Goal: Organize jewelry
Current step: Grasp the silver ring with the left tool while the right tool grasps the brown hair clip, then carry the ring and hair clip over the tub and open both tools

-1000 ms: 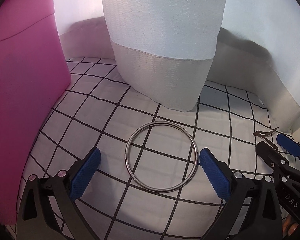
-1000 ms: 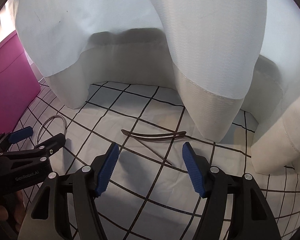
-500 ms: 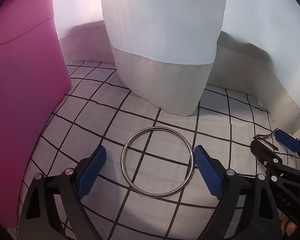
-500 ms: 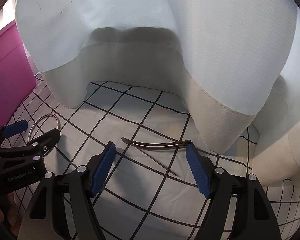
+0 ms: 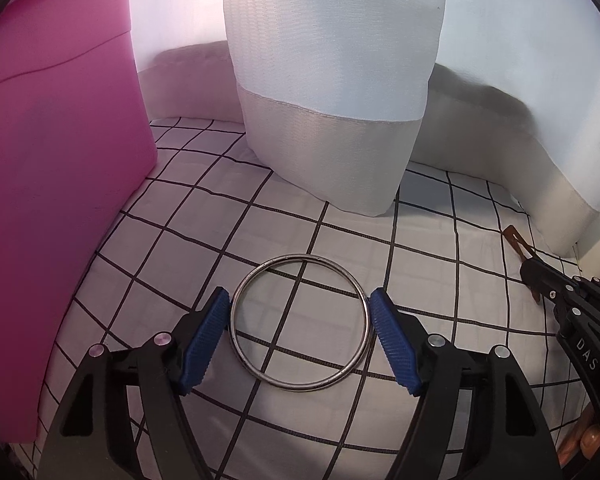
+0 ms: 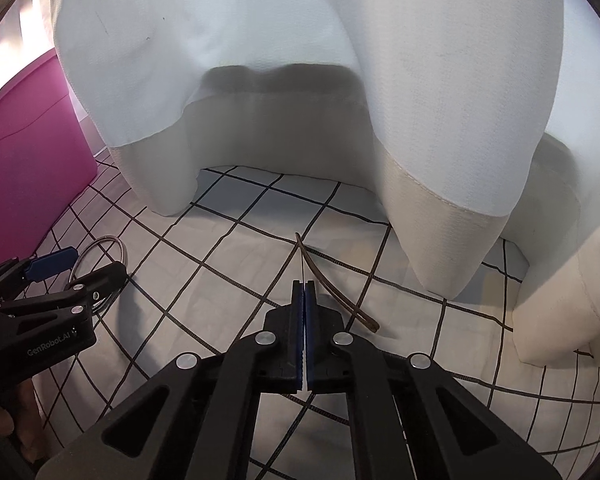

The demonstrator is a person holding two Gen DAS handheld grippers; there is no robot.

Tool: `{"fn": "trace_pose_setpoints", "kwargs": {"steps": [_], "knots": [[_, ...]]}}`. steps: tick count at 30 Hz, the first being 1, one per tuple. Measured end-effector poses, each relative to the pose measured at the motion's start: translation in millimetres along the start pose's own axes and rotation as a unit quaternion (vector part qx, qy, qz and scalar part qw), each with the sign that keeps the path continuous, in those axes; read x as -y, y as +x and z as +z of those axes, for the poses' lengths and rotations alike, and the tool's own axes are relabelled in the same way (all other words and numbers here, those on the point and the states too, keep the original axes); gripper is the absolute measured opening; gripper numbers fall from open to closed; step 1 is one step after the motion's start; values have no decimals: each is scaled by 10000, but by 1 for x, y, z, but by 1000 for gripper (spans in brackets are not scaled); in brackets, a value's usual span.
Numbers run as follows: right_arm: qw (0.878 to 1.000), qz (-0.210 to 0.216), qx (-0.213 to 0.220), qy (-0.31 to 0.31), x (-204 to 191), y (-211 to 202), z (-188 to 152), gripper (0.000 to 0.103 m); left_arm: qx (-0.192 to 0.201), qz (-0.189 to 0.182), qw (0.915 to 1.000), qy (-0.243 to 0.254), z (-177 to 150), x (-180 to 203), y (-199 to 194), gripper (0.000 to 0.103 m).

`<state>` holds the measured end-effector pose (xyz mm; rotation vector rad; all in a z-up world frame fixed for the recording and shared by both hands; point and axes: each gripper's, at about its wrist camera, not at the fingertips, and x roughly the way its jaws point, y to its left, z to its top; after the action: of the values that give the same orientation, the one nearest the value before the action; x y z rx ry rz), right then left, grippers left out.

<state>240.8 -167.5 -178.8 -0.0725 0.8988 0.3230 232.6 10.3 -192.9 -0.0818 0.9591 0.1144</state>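
cloth (image 5: 420, 272): white with a black grid of lines, spread flat over the surface, slightly wrinkled
curtain (image 5: 332, 60): pale white fabric hanging in deep folds at the back, its wide hem resting on the cloth
curtain hem (image 6: 440, 240): a duller, cream band below a stitched seam
pink box (image 5: 47, 160): smooth magenta wall standing at the left edge of the cloth, just beside the curtain; also seen at far left in the right wrist view
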Motion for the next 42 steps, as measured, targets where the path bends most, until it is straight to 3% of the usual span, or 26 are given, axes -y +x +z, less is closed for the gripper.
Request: {"fn": "trace_pose_setpoints", "kwargs": {"steps": [15, 24, 33, 42], "knots": [[9990, 255, 352, 125, 9, -61, -6, 1, 340, -176, 9991, -207, -11, -2, -62, 70], [9949, 665, 704, -281, -3, -131, 8, 1, 919, -191, 9944, -486, -7, -4, -157, 70], [9780, 1462, 1234, -830, -46, -191, 43, 1, 1628, 275, 9813, -991, -3, -36, -262, 70], [9551, 2219, 1563, -1191, -129, -216, 91, 1, 1972, 884, 9669, -1355, 10, -111, -315, 70]]}}
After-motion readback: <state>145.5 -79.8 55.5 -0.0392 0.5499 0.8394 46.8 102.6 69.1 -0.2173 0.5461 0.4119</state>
